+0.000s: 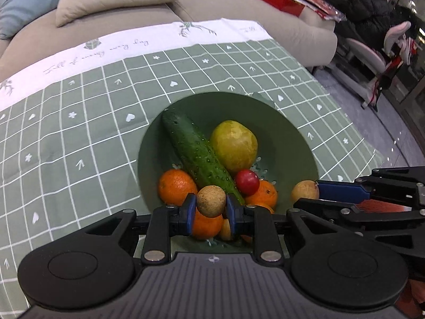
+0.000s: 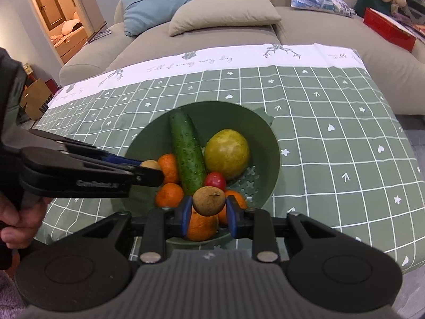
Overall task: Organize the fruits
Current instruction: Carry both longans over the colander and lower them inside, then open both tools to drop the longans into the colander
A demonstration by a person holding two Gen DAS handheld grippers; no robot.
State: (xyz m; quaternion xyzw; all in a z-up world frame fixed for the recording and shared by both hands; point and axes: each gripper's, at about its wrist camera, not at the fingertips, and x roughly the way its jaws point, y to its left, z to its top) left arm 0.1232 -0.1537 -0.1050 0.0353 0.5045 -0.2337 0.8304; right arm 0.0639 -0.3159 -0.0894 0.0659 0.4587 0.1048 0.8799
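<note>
A green colander bowl (image 1: 292, 143) (image 2: 268, 143) on the checked tablecloth holds a cucumber (image 1: 196, 154) (image 2: 187, 154), a yellow-green round fruit (image 1: 233, 146) (image 2: 227, 150), a red cherry tomato (image 1: 247, 182) (image 2: 215, 180) and several oranges (image 1: 176, 186) (image 2: 170, 194). My left gripper (image 1: 211, 208) is shut on a small brown longan (image 1: 211, 200) above the bowl's near side. My right gripper (image 2: 208, 211) is shut on another brown longan (image 2: 208, 200), also over the bowl. The right gripper enters the left wrist view from the right with its longan (image 1: 304, 191).
A green checked tablecloth (image 1: 79, 133) (image 2: 332, 146) covers the table, with a white band at the far edge. A beige sofa with cushions (image 2: 223, 13) stands behind it. A red box (image 2: 387, 29) lies on the sofa. A person (image 1: 369, 8) sits at the far right.
</note>
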